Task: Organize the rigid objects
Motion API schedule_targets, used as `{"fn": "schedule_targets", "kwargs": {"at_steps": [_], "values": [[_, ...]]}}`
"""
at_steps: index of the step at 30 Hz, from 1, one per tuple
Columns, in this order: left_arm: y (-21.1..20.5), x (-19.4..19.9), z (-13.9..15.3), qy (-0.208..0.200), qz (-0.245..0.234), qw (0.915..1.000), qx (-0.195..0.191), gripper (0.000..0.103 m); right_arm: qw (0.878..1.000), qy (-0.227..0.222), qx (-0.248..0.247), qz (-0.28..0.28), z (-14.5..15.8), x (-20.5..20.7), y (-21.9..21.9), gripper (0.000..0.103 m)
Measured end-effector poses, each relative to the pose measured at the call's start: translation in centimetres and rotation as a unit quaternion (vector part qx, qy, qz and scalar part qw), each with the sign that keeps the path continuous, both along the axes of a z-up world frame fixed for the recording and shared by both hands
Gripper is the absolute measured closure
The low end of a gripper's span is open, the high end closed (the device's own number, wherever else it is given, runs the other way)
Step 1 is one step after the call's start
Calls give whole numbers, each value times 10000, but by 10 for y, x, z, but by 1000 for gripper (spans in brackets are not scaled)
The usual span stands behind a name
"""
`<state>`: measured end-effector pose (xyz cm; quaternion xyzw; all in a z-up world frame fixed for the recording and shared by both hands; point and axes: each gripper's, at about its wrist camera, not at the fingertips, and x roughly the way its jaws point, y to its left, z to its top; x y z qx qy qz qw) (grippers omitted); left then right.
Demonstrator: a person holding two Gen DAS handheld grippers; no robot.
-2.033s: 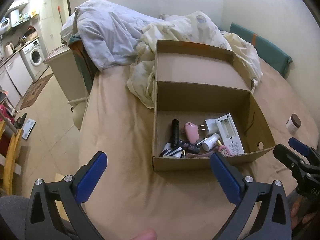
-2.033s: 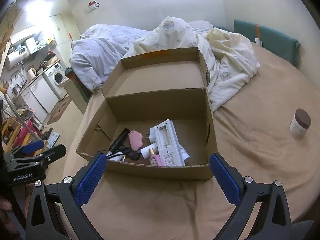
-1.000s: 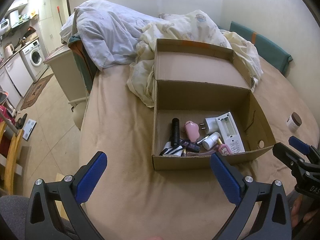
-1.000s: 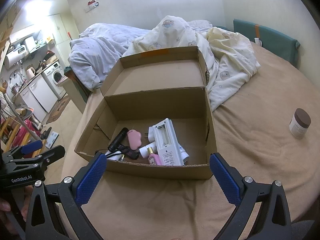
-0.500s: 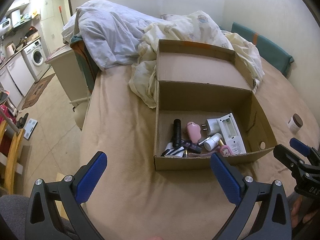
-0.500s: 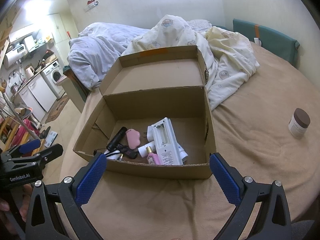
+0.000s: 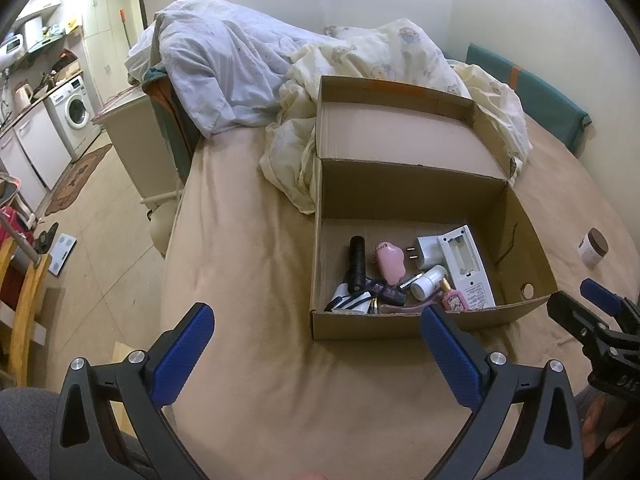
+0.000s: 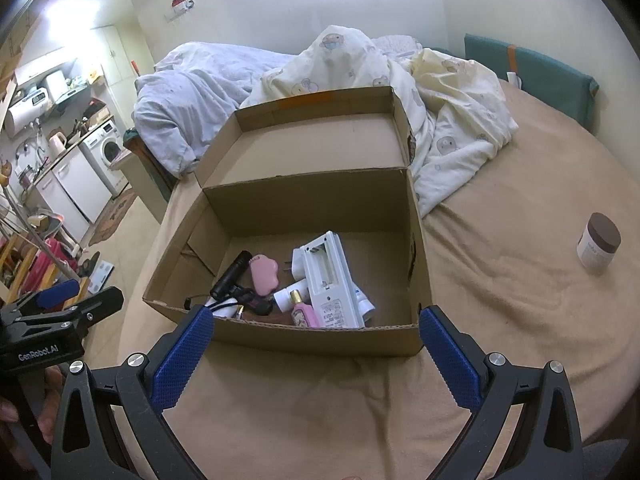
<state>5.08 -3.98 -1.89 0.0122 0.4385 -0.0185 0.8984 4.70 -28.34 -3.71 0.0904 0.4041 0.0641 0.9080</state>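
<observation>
Two grippers are hovering over a tan bedsheet (image 8: pixel 500 320), both with their blue ribbed pads spread wide and holding nothing: the left gripper (image 7: pixel 316 344) is sitting before the near-left corner of a cardboard box (image 8: pixel 320 340), the right gripper (image 8: pixel 316 344) squarely before its near wall. The box is plain matte corrugated board, its lid lying flat behind it against crumpled quilts (image 8: pixel 452 92). Rigid things are lying jumbled along the box's near edge: a long white plastic remote (image 8: pixel 332 280) with its battery bay open, a white plug adapter (image 7: pixel 426 252), a black cylinder (image 7: pixel 357 264), a rounded pink case (image 8: pixel 264 276), a small pink bottle (image 8: pixel 304 312) and a white tube (image 7: pixel 428 285). One squat cream jar with a brown lid (image 8: pixel 598 244) is standing upright on the sheet, well apart to the box's right.

Compared with half a second ago, both views are showing almost the same layout, with only a slight drift in framing.

Bare sheet is lying open around the jar and in front of the box; the bed's left edge is dropping to a tiled floor (image 7: pixel 100 216).
</observation>
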Motion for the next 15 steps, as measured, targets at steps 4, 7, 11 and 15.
{"fn": "schedule_targets", "kwargs": {"at_steps": [4,7,11,15], "values": [[0,0,-2,14,1,10000,29,0,10000,61,-38,-25,-3,1,-1,0],[-1,0,-2,17,-3,10000,31,0,10000,77,-14,-54,-3,1,-2,0],[-1,1,-2,1,-5,10000,36,0,9999,86,27,-76,-2,2,-3,0],[0,0,-2,0,-9,10000,41,0,9999,88,19,-63,-2,2,-3,0]]}}
